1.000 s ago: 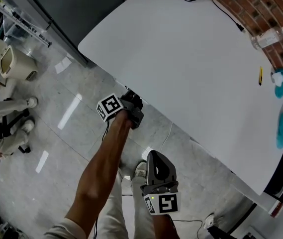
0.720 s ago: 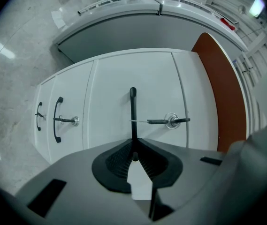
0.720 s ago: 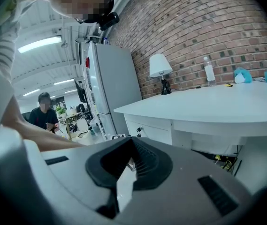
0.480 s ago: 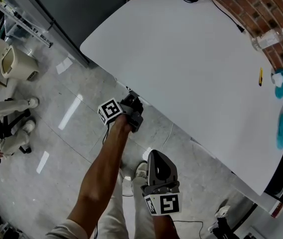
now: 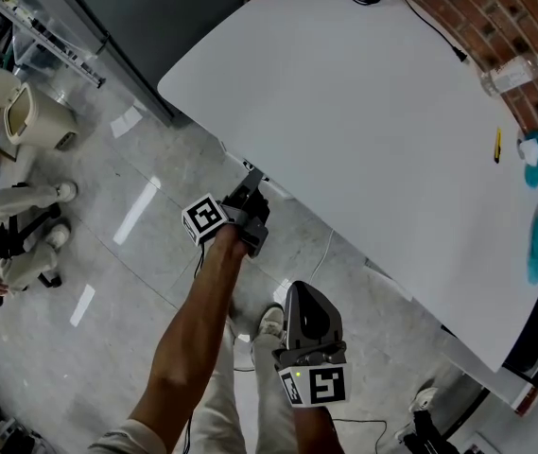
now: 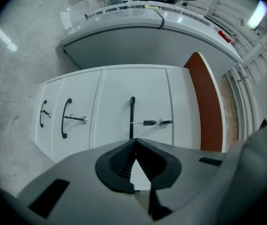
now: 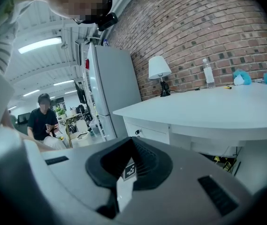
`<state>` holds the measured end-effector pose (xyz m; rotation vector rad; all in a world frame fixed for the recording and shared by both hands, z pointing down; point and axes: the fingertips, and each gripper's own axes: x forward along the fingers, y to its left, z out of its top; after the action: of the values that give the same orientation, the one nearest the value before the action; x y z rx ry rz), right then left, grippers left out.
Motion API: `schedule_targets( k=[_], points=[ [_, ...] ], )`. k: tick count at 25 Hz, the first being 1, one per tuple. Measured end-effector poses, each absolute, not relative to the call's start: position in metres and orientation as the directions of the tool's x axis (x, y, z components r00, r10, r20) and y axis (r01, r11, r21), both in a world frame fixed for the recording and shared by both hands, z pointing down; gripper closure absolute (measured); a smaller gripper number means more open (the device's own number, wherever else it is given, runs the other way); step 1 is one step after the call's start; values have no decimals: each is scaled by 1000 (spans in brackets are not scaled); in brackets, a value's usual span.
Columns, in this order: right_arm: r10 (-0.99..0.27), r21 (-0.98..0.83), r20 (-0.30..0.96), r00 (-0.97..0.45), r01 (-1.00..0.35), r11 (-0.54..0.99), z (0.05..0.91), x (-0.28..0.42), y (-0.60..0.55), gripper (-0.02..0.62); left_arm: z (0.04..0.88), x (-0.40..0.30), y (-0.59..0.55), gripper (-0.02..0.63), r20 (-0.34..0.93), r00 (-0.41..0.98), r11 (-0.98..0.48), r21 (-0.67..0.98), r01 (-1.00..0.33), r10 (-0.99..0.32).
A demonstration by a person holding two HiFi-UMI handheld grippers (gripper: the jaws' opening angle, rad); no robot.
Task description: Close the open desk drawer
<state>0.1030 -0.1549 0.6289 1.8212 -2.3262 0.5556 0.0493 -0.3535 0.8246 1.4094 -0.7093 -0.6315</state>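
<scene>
One broad white desk [image 5: 363,130] filled most of the head view, its rounded edge running above a grey tiled floor [image 5: 108,272]. Under that edge sat the drawer unit [image 6: 119,107] — three white fronts side by side in the left gripper view, each with a black handle [image 6: 132,116]. All looked level; whether one stood proud could not be told. The left gripper [image 5: 251,185] hung just before the unit, near the desk's edge, its jaws pressed together on nothing and aimed at the front with a key [image 6: 147,123] in its lock. The right gripper [image 5: 303,296] hung lower, well apart from the desk — tips likewise met, holding nothing.
</scene>
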Motion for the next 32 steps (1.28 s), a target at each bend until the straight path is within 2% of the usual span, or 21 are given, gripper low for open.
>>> schedule_targets(
  k=[6, 11, 17, 21, 24, 28, 32],
  points=[
    [-914, -207, 316, -256, -958, 197, 622, 98, -157, 594, 772, 47, -342, 598, -45, 640, -18, 999, 48, -767],
    [-916, -208, 307, -258, -958, 200, 612, 91, -160, 594, 738, 40, -324, 600, -62, 664, -64, 998, 22, -745],
    [-914, -213, 308, -264, -956, 204, 602, 84, -161, 594, 710, 23, -301, 600, -13, 654, -89, 993, -82, -757],
    [-911, -224, 305, -280, -950, 217, 589, 75, -163, 594, 683, 8, -290, 600, -9, 660, -187, 962, -199, -752],
    [-914, -222, 293, -282, -950, 222, 578, 68, -164, 594, 663, 0, -281, 600, -18, 662, -227, 946, -231, -749],
    [-917, -226, 276, -287, -947, 229, 563, 61, -167, 594, 639, -11, -269, 600, -6, 642, -207, 949, -237, -767],
    [-921, -221, 261, -288, -947, 234, 541, 60, -168, 594, 599, -17, -262, 600, -45, 638, -280, 921, -272, -768]
  ],
)
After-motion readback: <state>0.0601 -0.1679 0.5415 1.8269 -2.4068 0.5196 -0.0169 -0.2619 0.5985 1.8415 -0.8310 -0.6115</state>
